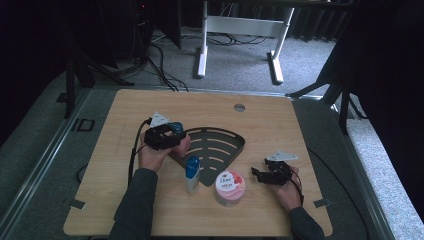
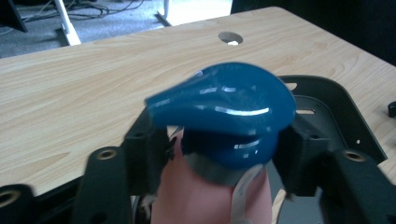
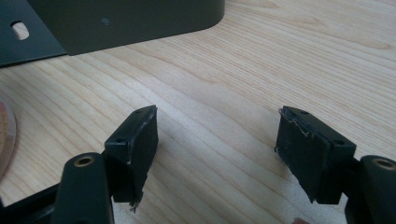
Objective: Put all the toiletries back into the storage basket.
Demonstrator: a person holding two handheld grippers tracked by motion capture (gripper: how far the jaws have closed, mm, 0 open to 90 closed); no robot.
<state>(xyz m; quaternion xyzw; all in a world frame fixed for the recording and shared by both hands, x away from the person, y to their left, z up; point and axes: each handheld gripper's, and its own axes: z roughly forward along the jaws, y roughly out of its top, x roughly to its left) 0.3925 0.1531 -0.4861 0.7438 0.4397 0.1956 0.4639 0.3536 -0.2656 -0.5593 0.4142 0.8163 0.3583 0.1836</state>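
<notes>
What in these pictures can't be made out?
- Bottle in the left gripper, left gripper view: body cut off by the bottom edge, cap blurred.
- Jar, high view: small print below "Dove" too small.
- Jar, right gripper view: cut off by the left edge.
- Rack, high view: near corner hidden behind the standing bottle.

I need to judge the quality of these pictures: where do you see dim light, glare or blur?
High view: dim overall, the room at the edges nearly black, the table evenly lit. Left gripper view: white glare streaks on the blue cap, whose left edge is smeared; bright floor washed out at top. Right gripper view: wood grain sharp, the pink jar soft at the left edge.
</notes>
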